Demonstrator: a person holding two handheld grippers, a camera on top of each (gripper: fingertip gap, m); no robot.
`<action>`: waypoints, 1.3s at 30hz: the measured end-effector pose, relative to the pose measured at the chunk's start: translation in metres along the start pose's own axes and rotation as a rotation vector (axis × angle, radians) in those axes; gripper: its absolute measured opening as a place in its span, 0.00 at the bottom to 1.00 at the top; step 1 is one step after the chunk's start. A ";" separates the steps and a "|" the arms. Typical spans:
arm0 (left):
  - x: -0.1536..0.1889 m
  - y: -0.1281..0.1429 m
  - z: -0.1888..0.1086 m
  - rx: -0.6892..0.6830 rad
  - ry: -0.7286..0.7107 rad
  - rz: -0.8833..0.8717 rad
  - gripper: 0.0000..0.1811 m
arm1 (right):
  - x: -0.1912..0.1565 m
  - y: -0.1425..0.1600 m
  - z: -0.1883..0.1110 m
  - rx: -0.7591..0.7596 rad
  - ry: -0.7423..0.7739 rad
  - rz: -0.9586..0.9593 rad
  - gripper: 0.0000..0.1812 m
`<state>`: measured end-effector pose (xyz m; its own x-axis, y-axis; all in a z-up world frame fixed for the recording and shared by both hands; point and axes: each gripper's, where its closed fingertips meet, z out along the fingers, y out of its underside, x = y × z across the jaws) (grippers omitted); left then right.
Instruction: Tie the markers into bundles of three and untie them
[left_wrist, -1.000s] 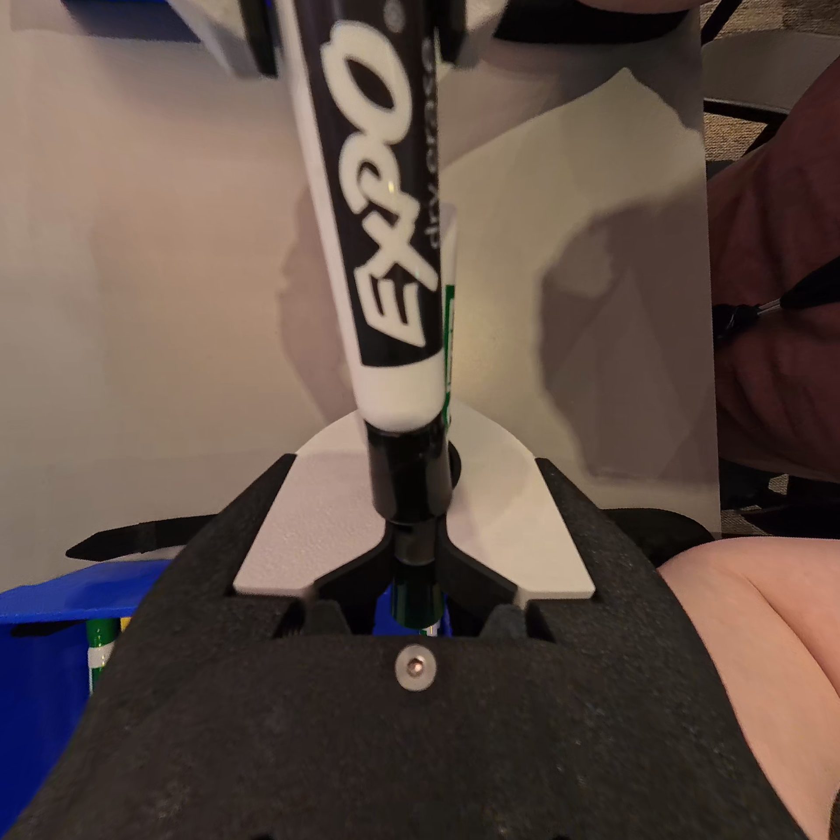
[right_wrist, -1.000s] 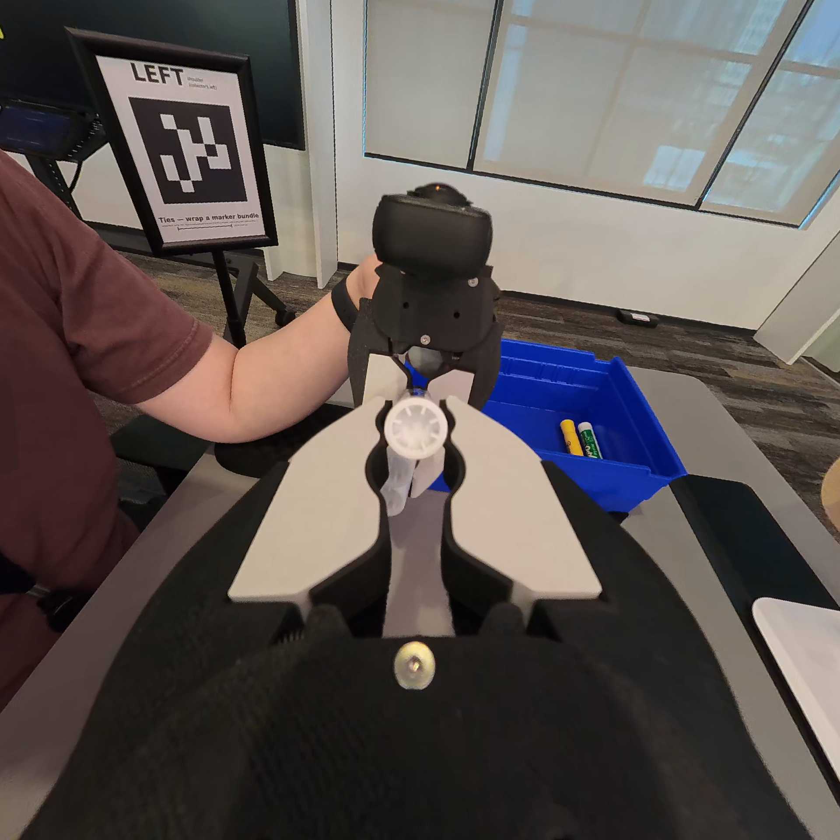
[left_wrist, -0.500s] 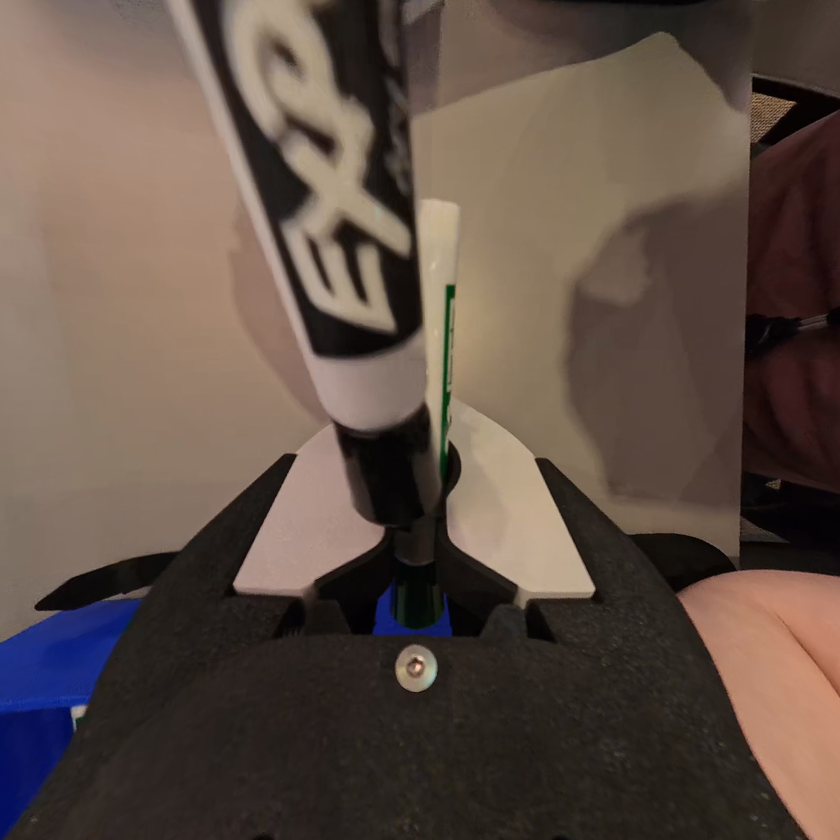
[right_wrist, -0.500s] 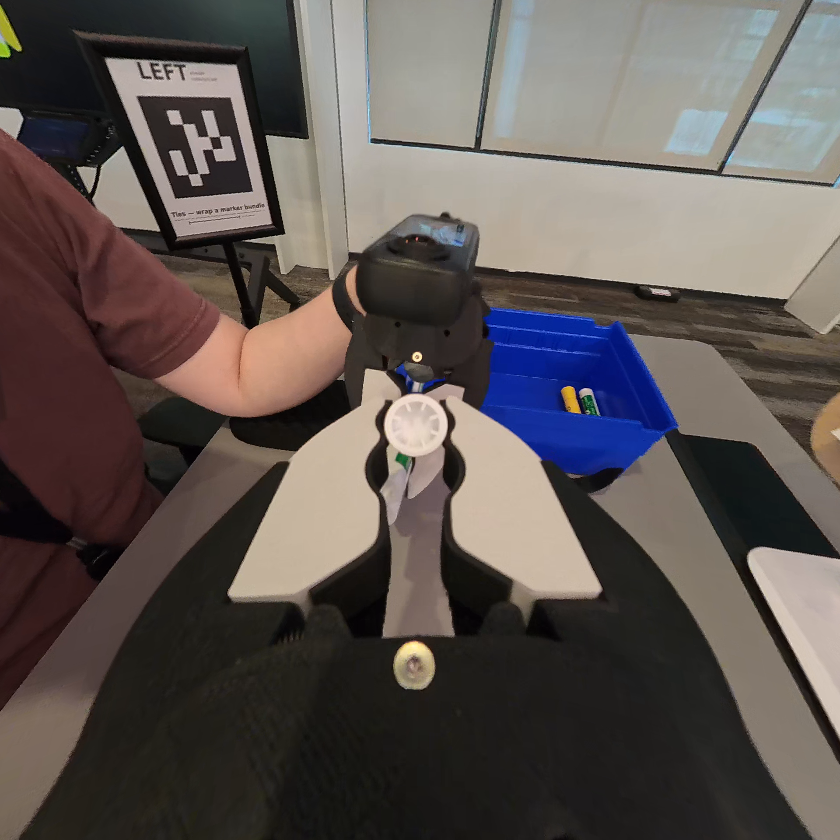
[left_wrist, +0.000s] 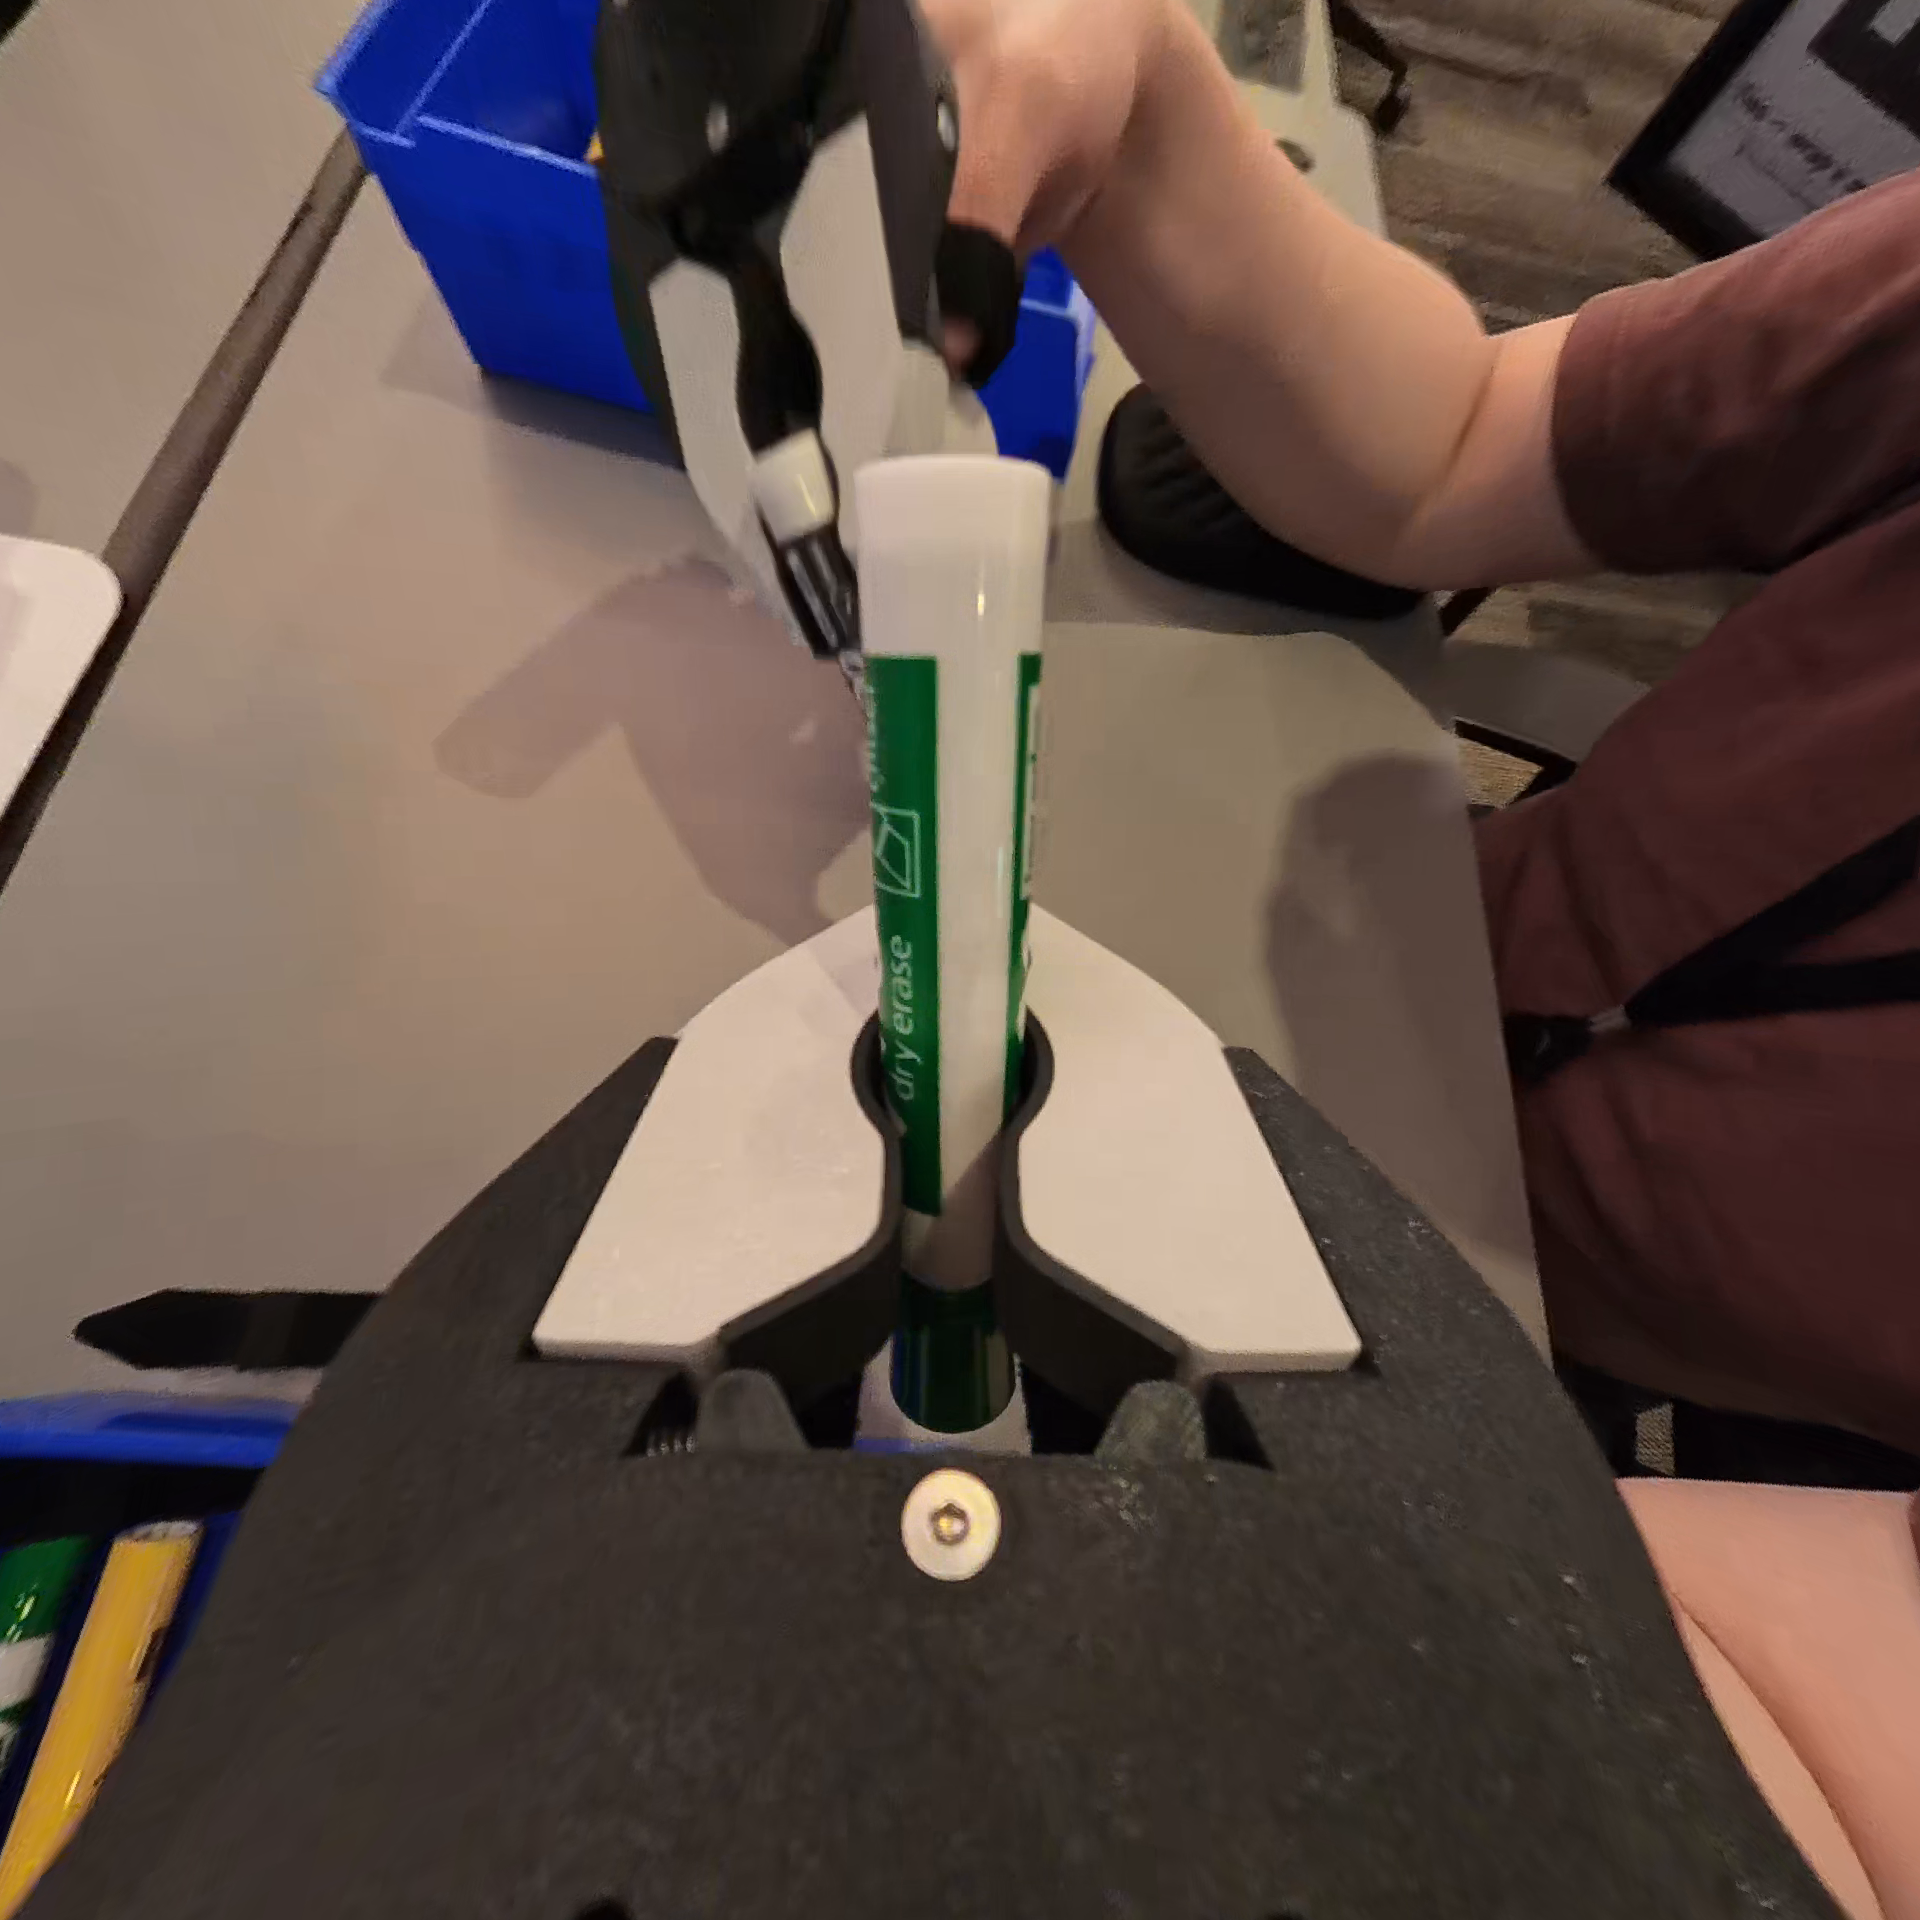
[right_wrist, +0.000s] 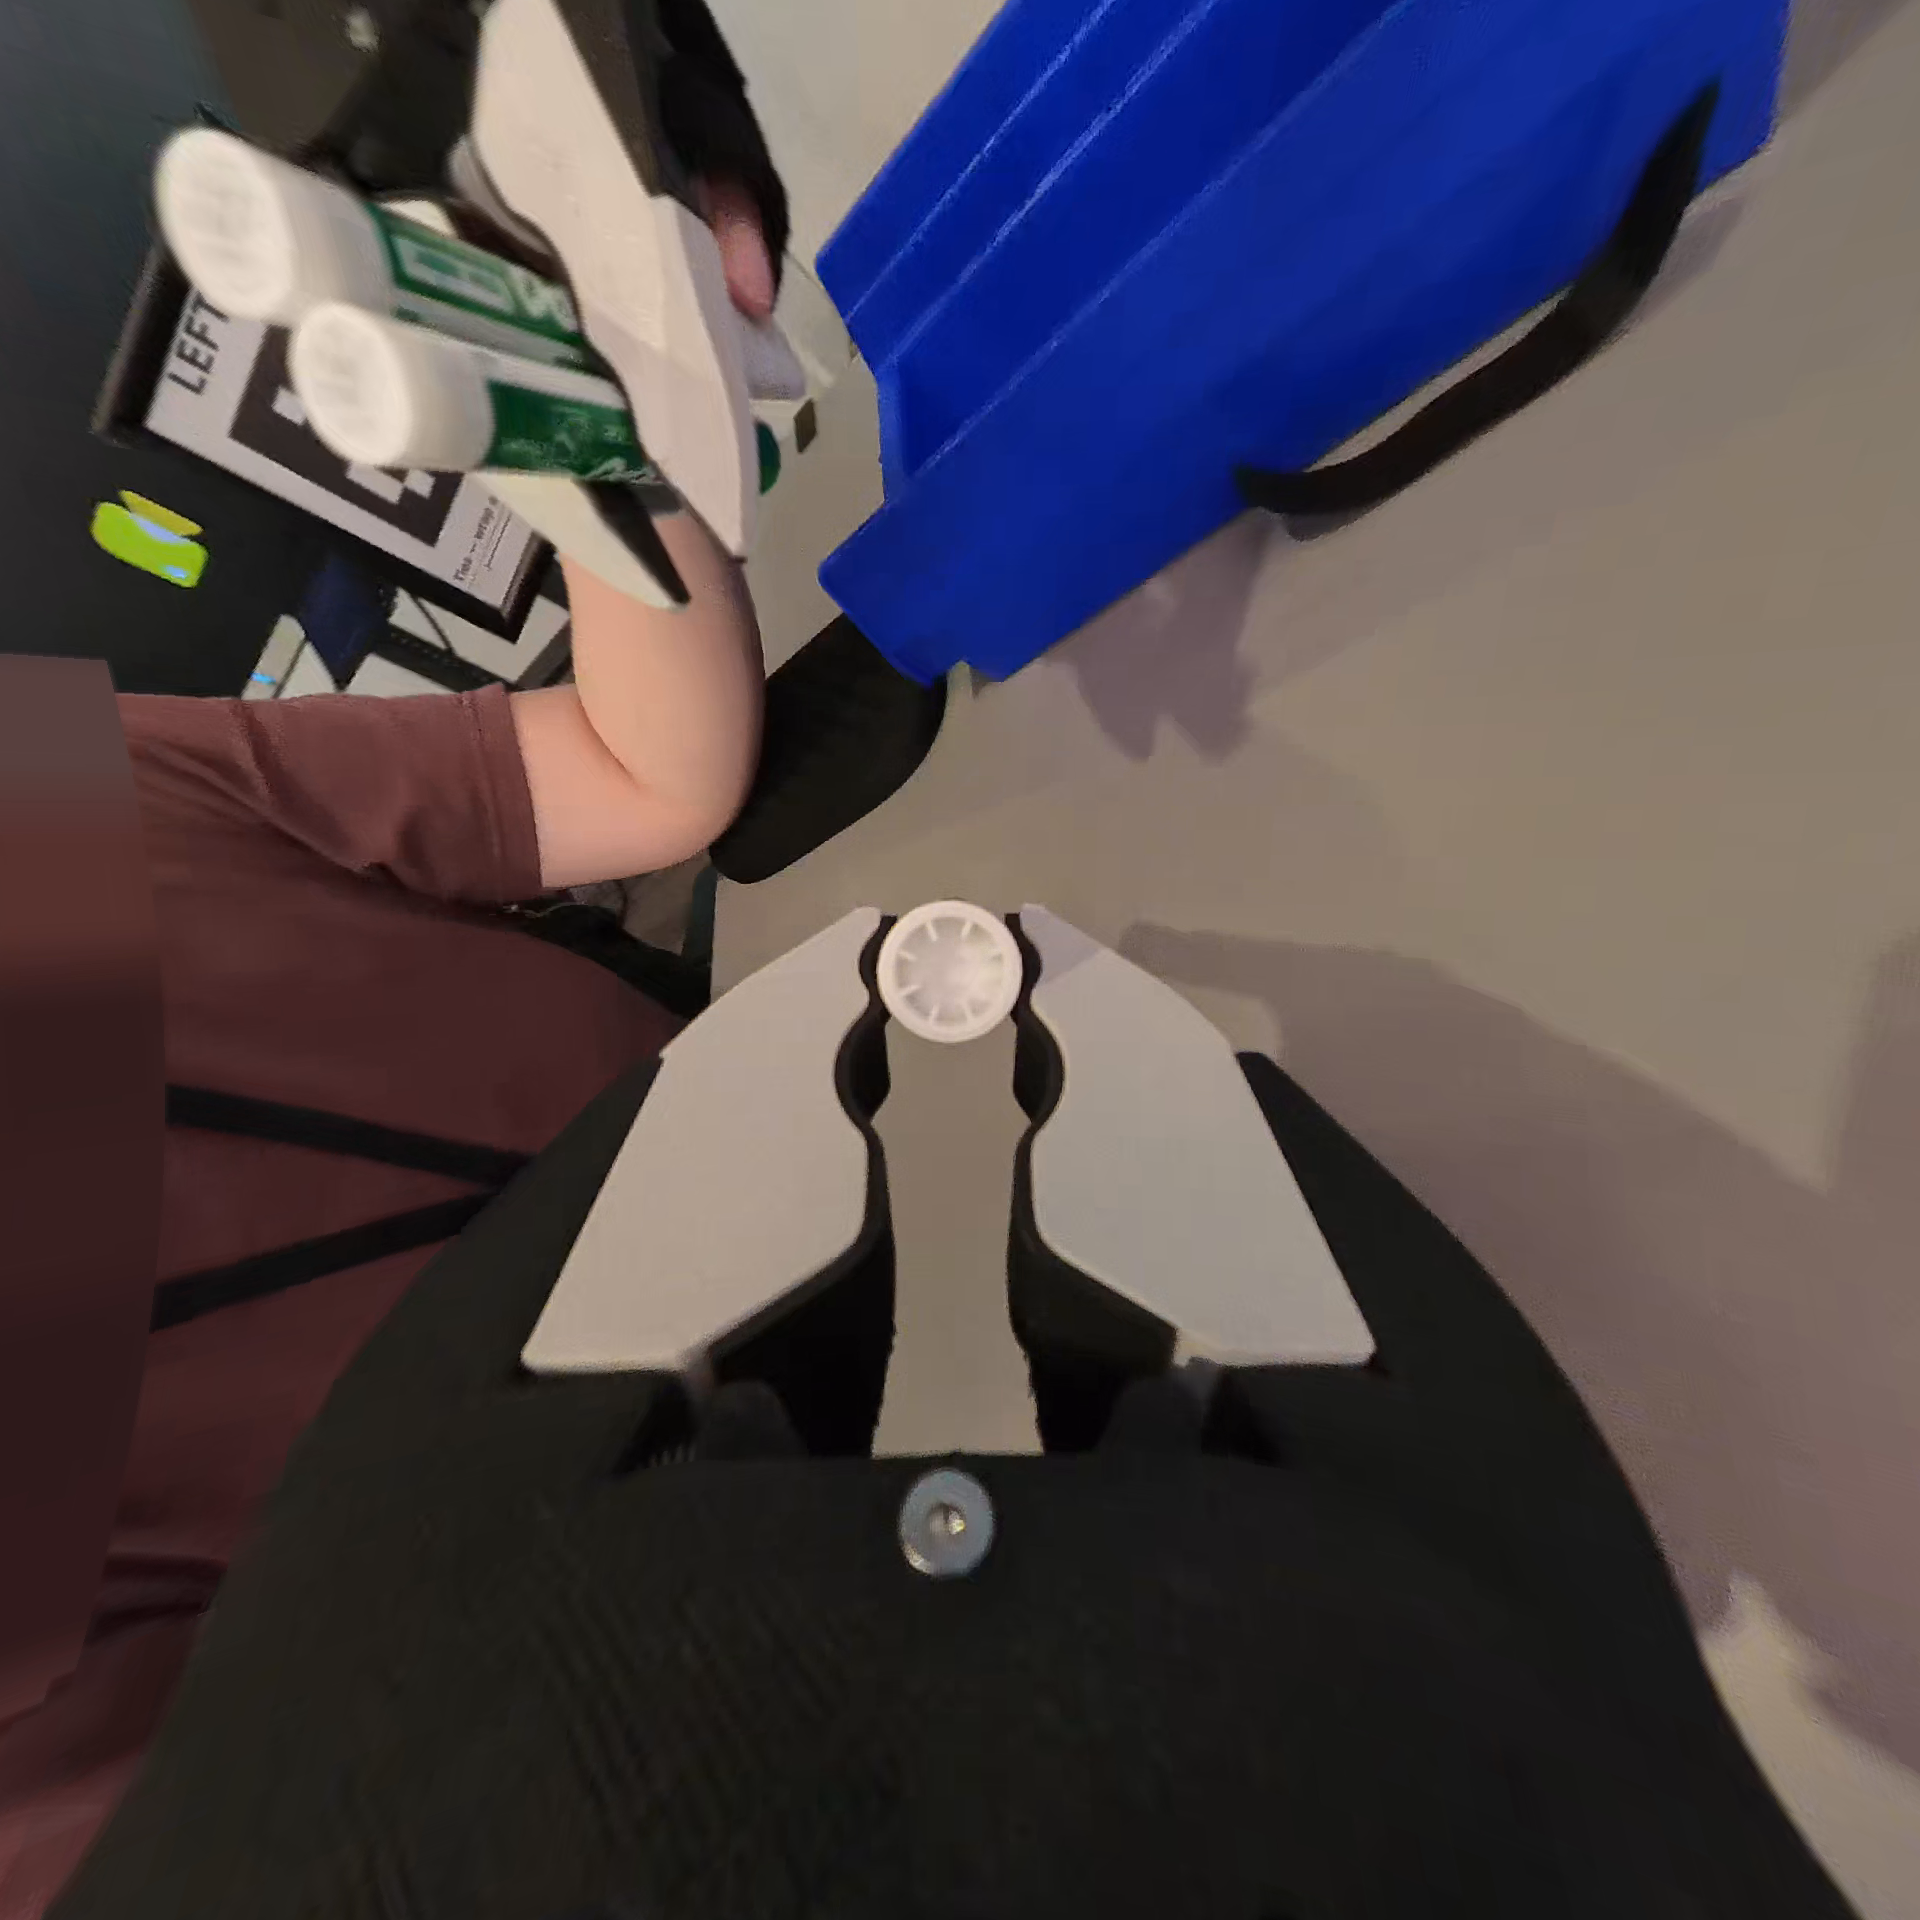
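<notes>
In the left wrist view my left gripper (left_wrist: 951, 997) is shut on a green-and-white marker (left_wrist: 951, 727) that points forward past the fingertips. In the right wrist view the left gripper (right_wrist: 675, 488) holds two green markers (right_wrist: 416, 270) side by side. My right gripper (right_wrist: 951, 935) is shut on a black marker, seen end-on as a white round end (right_wrist: 948, 971). In the left wrist view the right gripper (left_wrist: 831, 457) is above and beyond the green marker, and the black marker (left_wrist: 805, 530) in it points down, close beside the green marker's end.
A blue bin (left_wrist: 488, 208) stands on the grey table (left_wrist: 364, 831) behind the grippers. Another blue bin (left_wrist: 104, 1423) at lower left holds green and yellow markers (left_wrist: 94, 1662). A black strap (right_wrist: 1507, 416) lies by a bin. The person's arm (left_wrist: 1299, 343) is at the right. My hands' fingertips stand some 9 cm from each other. The black strap (right_wrist: 1507, 416) is about 25 cm from both grippers' fingertips.
The black marker has left the left gripper's bundle and is now held apart by the right gripper. Both grippers have swung, and the right one now looks down at the table.
</notes>
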<state>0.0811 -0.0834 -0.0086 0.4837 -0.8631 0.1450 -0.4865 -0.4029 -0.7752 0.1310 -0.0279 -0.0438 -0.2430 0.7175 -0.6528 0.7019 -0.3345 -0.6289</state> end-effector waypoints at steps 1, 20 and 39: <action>-0.002 0.003 0.000 -0.021 -0.022 -0.006 0.08 | 0.003 0.000 0.009 -0.011 -0.020 0.002 0.12; -0.001 -0.015 0.009 0.035 0.009 -0.122 0.08 | -0.056 -0.056 0.012 0.274 -0.012 -0.389 0.12; -0.009 -0.007 0.011 0.021 0.036 -0.251 0.08 | -0.041 -0.066 0.023 0.384 -0.136 -0.257 0.11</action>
<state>0.0880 -0.0693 -0.0108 0.5608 -0.7472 0.3566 -0.3389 -0.6001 -0.7246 0.0789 -0.0491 0.0146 -0.4797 0.7283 -0.4894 0.3160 -0.3769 -0.8707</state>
